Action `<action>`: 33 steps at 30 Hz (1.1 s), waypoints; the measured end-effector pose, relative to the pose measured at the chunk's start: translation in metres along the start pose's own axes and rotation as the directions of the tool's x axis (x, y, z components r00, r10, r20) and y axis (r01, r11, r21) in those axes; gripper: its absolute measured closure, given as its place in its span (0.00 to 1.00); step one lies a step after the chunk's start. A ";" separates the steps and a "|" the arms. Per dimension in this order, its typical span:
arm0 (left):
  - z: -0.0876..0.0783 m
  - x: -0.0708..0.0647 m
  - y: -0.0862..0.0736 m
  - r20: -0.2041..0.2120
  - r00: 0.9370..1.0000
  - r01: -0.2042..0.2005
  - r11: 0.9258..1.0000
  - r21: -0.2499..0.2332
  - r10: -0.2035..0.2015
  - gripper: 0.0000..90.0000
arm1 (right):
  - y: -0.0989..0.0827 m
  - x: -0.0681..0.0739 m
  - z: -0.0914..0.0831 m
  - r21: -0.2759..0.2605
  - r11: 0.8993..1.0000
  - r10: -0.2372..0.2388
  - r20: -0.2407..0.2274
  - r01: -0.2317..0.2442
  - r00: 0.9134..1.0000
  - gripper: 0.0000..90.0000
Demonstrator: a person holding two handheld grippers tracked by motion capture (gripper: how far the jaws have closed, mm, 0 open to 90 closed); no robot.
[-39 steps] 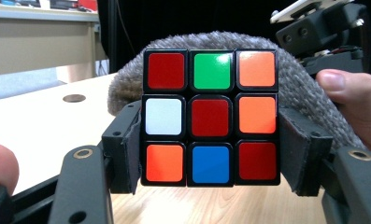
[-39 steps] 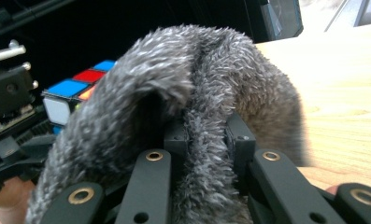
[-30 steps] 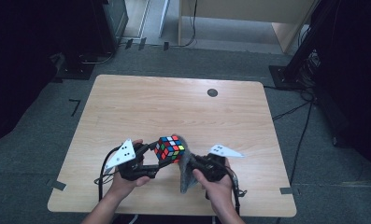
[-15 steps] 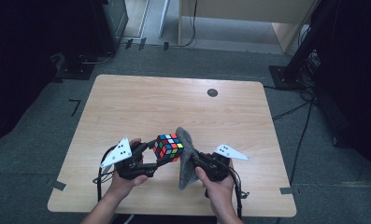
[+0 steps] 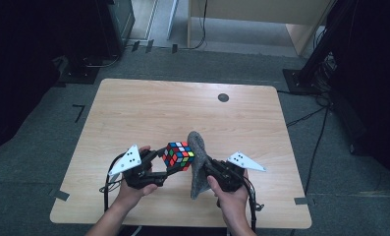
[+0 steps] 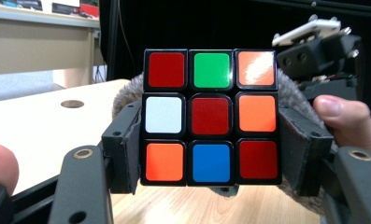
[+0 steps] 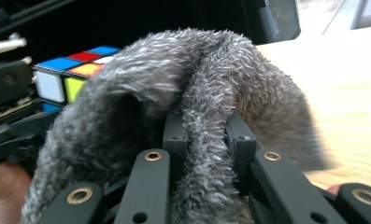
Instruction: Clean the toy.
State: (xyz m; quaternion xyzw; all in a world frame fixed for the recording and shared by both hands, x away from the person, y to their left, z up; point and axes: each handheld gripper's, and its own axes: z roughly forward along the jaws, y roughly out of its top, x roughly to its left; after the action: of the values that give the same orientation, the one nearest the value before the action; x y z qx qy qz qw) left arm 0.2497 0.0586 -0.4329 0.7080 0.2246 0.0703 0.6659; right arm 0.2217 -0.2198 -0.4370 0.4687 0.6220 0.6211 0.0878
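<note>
Cube (image 5: 179,155) low centre of high view, clamped between left gripper (image 5: 169,164) jaws; right gripper (image 5: 206,166) pinching grey cloth (image 5: 197,162) just right of it, cloth touching cube's right face, upright

Bare table (image 5: 148,110) beyond cube (image 5: 179,155) and cloth (image 5: 198,162)

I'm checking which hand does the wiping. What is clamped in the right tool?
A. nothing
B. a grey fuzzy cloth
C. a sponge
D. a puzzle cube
B: in the right gripper view the right tool is shut on the grey fuzzy cloth, while the left tool grips the puzzle cube.
</note>
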 end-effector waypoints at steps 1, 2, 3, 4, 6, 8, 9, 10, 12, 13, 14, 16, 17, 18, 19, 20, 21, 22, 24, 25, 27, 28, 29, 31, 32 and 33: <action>0.000 -0.001 0.000 0.002 1.000 -0.003 1.000 0.002 0.003 0.38 | -0.002 0.002 0.004 0.028 1.000 -0.009 -0.019 0.010 1.000 0.84; 0.000 -0.001 0.001 0.003 1.000 -0.005 1.000 -0.001 0.005 0.38 | -0.005 0.004 0.007 0.052 0.999 -0.011 -0.024 0.012 1.000 0.84; -0.001 -0.001 0.002 0.003 1.000 -0.004 1.000 -0.006 0.004 0.38 | -0.010 0.006 0.012 0.081 0.997 -0.016 -0.018 0.018 1.000 0.84; -0.002 -0.001 0.003 -0.002 1.000 -0.001 1.000 -0.015 0.001 0.38 | -0.016 0.007 0.018 0.120 0.992 -0.022 -0.024 0.025 0.999 0.84; -0.006 0.001 0.005 -0.014 1.000 0.017 0.999 -0.040 -0.018 0.38 | -0.028 0.007 0.031 0.214 0.976 -0.013 -0.066 0.027 0.998 0.84; -0.009 0.004 0.006 -0.036 0.998 0.052 0.995 -0.082 -0.055 0.38 | -0.039 0.011 0.040 0.249 0.968 0.025 -0.103 0.002 0.994 0.84; -0.009 0.005 0.005 -0.048 0.996 0.070 0.992 -0.103 -0.076 0.38 | -0.042 0.013 0.044 0.256 0.967 0.048 -0.130 -0.014 0.990 0.84; -0.007 0.005 0.004 -0.056 0.994 0.086 0.990 -0.112 -0.092 0.38 | -0.043 0.016 0.046 0.252 0.967 0.072 -0.159 -0.030 0.985 0.84; -0.002 0.003 -0.002 -0.076 0.993 0.084 0.992 -0.096 -0.092 0.38 | -0.041 0.019 0.047 0.228 0.969 0.148 -0.217 -0.097 0.965 0.84; -0.001 0.002 -0.003 -0.081 0.993 0.080 0.993 -0.089 -0.088 0.38 | -0.038 0.019 0.046 0.205 0.966 0.207 -0.242 -0.159 0.948 0.84; 0.001 0.002 -0.005 -0.085 0.993 0.078 0.994 -0.083 -0.085 0.38 | -0.036 0.018 0.045 0.187 0.964 0.232 -0.251 -0.188 0.940 0.84; 0.001 0.003 -0.007 -0.084 0.992 0.086 0.993 -0.084 -0.093 0.38 | -0.031 0.012 0.040 0.151 0.964 0.251 -0.236 -0.220 0.939 0.85; 0.000 0.004 -0.006 -0.078 0.992 0.095 0.991 -0.092 -0.102 0.38 | -0.029 0.008 0.036 0.132 0.966 0.246 -0.215 -0.221 0.945 0.85; 0.000 0.004 -0.005 -0.073 0.991 0.107 0.989 -0.107 -0.115 0.38 | -0.027 0.002 0.033 0.118 0.966 0.249 -0.191 -0.230 0.949 0.85; -0.002 0.005 -0.004 -0.068 0.991 0.109 0.988 -0.109 -0.117 0.38 | -0.026 -0.003 0.030 0.098 0.963 0.265 -0.164 -0.252 0.950 0.85; -0.003 0.005 -0.003 -0.070 0.991 0.107 0.988 -0.112 -0.115 0.38 | -0.026 -0.010 0.025 0.061 0.956 0.292 -0.136 -0.286 0.947 0.85; -0.003 0.004 -0.003 -0.075 0.991 0.104 0.989 -0.110 -0.112 0.38 | -0.025 -0.014 0.023 0.044 0.952 0.306 -0.126 -0.303 0.944 0.85; -0.003 0.004 -0.003 -0.080 0.991 0.102 0.989 -0.105 -0.111 0.38 | -0.025 -0.016 0.021 0.036 0.948 0.317 -0.124 -0.315 0.940 0.85; -0.002 0.004 -0.004 -0.086 0.989 0.108 0.989 -0.104 -0.117 0.38 | -0.026 -0.012 0.023 0.055 0.951 0.309 -0.152 -0.305 0.939 0.85; -0.001 0.004 -0.005 -0.084 0.989 0.114 0.988 -0.108 -0.124 0.38 | -0.028 -0.005 0.026 0.083 0.953 0.302 -0.183 -0.291 0.936 0.85; -0.001 0.004 -0.006 -0.091 0.988 0.116 0.988 -0.101 -0.125 0.38 | -0.034 0.008 0.034 0.142 0.955 0.288 -0.246 -0.259 0.926 0.85; -0.001 0.005 -0.006 -0.099 0.988 0.110 0.989 -0.094 -0.119 0.38 | -0.035 0.012 0.036 0.156 0.953 0.293 -0.276 -0.258 0.915 0.85; -0.001 0.006 -0.007 -0.098 0.987 0.115 0.989 -0.093 -0.124 0.38 | -0.036 0.017 0.037 0.167 0.955 0.287 -0.301 -0.246 0.909 0.85; -0.003 0.008 -0.007 -0.097 0.985 0.132 0.986 -0.106 -0.142 0.38 | -0.032 0.020 0.035 0.148 0.964 0.256 -0.305 -0.219 0.917 0.85; -0.004 0.009 -0.007 -0.096 0.984 0.137 0.984 -0.113 -0.148 0.38 | -0.030 0.018 0.033 0.135 0.968 0.243 -0.294 -0.212 0.924 0.85; -0.005 0.010 -0.006 -0.098 0.984 0.136 0.983 -0.120 -0.148 0.38 | -0.027 0.015 0.031 0.121 0.970 0.237 -0.279 -0.211 0.930 0.85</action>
State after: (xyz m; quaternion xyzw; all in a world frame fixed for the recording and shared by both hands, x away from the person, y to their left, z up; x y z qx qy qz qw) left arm 0.2553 0.0670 -0.4405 0.6466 0.3055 0.0728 0.6952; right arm 0.2221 -0.1829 -0.4597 0.4432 0.5976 0.6611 -0.0971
